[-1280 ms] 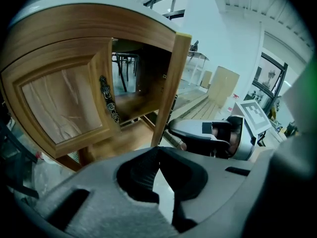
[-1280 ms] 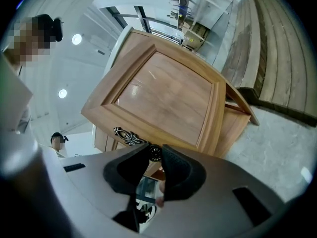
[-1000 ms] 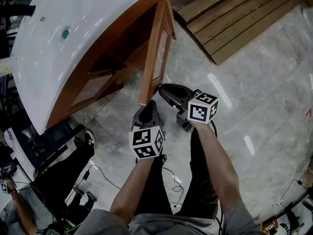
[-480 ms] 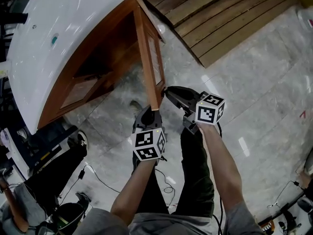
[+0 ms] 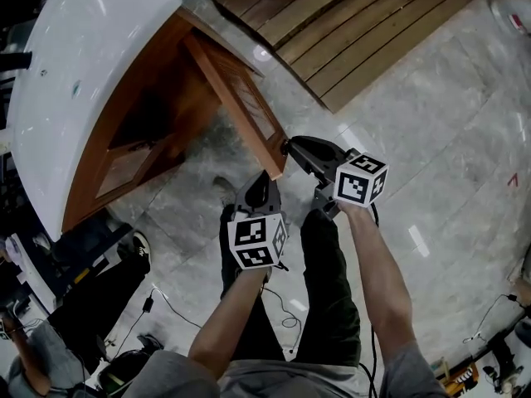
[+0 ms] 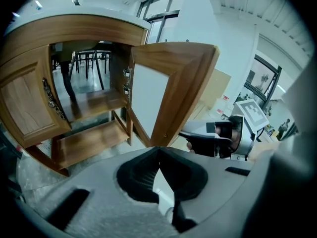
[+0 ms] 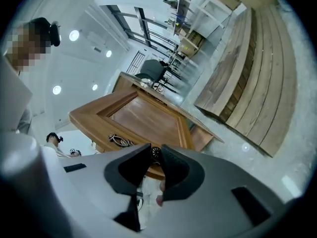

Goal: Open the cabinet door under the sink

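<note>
A wooden cabinet [image 5: 137, 131] stands under the white sink top [image 5: 75, 73]. Its right door [image 5: 241, 106] stands swung well out, and its left door [image 6: 27, 108] is closed. My right gripper [image 5: 287, 148] is at the open door's free edge. Its jaws are closing, and the end of the dark ornate door handle [image 7: 119, 140] is between the tips of the right gripper [image 7: 154, 153]. My left gripper [image 5: 261, 181] hangs just below that door edge without touching it. In the left gripper view the left gripper [image 6: 158, 151] has its tips together and holds nothing.
Inside the cabinet is a low wooden shelf [image 6: 89, 138]. Wooden decking [image 5: 357, 23] lies behind the door on the marble floor. Cables [image 5: 174, 301] trail near the holder's legs. Dark equipment [image 5: 91, 255] and another person [image 5: 33, 355] are at the lower left.
The right door has swung further out from the cabinet, and the right gripper moved with its edge. The left gripper has drifted the same way, staying beside the door.
</note>
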`<state>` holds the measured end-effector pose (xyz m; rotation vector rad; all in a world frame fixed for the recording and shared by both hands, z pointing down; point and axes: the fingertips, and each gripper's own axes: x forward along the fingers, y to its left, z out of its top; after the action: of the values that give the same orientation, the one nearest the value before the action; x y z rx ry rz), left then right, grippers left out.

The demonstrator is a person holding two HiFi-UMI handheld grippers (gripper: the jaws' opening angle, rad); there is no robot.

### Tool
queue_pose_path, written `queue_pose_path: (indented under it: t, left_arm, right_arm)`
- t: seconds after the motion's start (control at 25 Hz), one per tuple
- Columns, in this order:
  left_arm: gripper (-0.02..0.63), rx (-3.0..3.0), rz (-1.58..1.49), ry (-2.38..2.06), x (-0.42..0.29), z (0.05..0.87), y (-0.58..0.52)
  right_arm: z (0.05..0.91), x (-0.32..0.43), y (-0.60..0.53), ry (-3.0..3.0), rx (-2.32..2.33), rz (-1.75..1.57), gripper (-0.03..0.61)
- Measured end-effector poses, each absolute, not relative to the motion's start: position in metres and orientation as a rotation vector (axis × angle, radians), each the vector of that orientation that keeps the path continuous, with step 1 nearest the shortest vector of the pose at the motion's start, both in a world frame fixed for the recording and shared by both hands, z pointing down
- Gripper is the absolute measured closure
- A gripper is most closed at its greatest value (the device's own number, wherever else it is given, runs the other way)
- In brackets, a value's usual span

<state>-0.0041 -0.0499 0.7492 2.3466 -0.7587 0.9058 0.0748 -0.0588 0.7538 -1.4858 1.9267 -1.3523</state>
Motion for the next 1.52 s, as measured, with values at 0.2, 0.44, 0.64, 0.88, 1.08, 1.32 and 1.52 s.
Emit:
queue_pose_path:
  t: [0.2, 0.44, 0.64, 0.88, 1.08, 1.32, 1.52]
  left_arm:
    - [0.606, 2.361, 0.897, -0.735, 0.008, 0.745, -0.052]
    - [0.606, 2.376, 0.903, -0.693, 0.017, 0.743, -0.048]
    - [0.606, 2.384, 0.914, -0.667, 0.020, 0.742, -0.042]
    - [0.606, 2.409, 0.911, -0.641, 0.026, 0.733, -0.039]
    - [0.606, 2.423, 0.883, -0.616, 0.029, 0.714, -0.039]
    - [0.606, 2.487, 0.827, -0.513, 0.040, 0.664, -0.036]
    - [0.606, 2.537, 0.802, -0.449, 0.038, 0.618, -0.034]
  right_arm:
    - [0.752, 0.097, -0.056, 1.823, -1.550, -1.318, 0.512]
    - [0.749, 0.136, -0.050, 1.648, -1.639, -1.257, 0.512]
    - [0.745, 0.139, -0.041, 1.635, -1.655, -1.247, 0.518]
    - [0.740, 0.135, -0.030, 1.620, -1.664, -1.230, 0.552]
    - [0.723, 0.134, -0.023, 1.614, -1.671, -1.201, 0.568]
    - [0.681, 0.127, -0.014, 1.576, -1.684, -1.149, 0.569]
    - [0.634, 0.116, -0.008, 1.564, -1.726, -1.083, 0.569]
